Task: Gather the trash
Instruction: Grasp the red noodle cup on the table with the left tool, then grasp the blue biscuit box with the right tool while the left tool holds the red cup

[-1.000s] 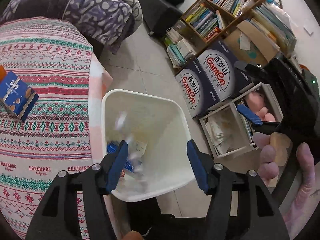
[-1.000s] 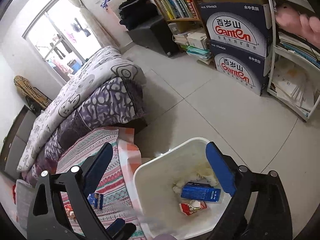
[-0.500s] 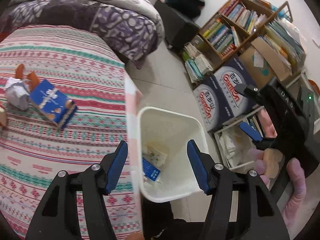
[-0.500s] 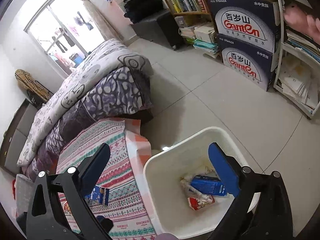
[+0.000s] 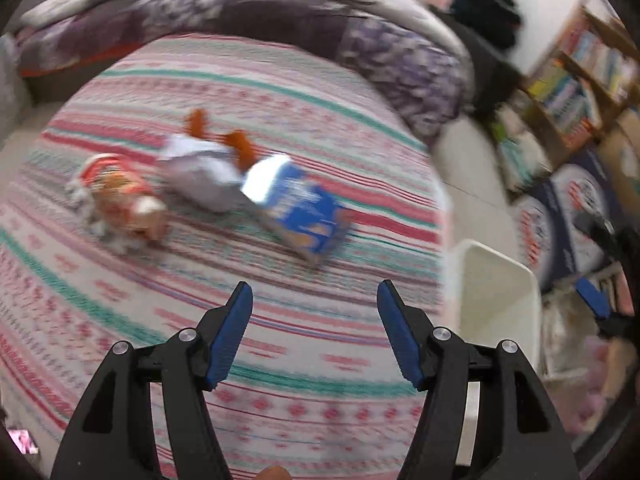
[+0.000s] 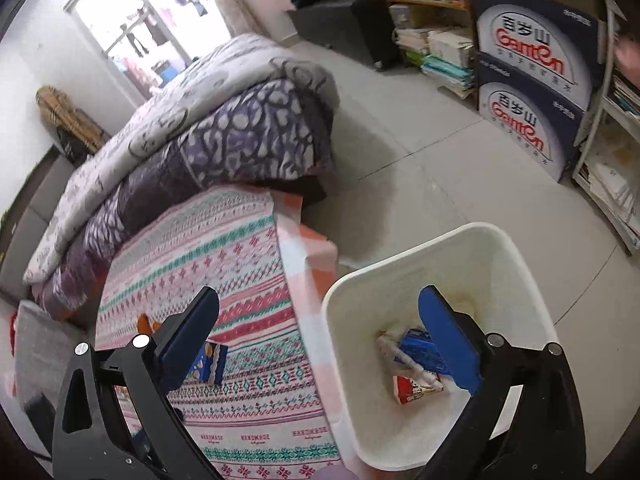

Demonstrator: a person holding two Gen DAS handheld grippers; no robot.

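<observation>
Left wrist view: the left gripper (image 5: 315,328) is released and empty over the striped blanket (image 5: 120,300). The blue box (image 5: 304,210), a white wrapper (image 5: 204,168) and an orange packet (image 5: 120,196) lie beyond it; the white bin (image 5: 496,304) stands right.

Right wrist view: the right gripper (image 6: 320,328) is widening, empty, over the bin's (image 6: 516,264) near left rim; inside lie a blue carton (image 6: 420,350), a red packet (image 6: 412,388) and a white wrapper (image 6: 394,354).

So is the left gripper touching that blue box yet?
Apart. The left wrist view shows striped cloth between the empty left gripper and the blue box.

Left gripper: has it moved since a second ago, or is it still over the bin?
Yes. The left gripper has swung off the white bin, now at the view's right, and points over the striped tablecloth toward the blue carton.
</observation>
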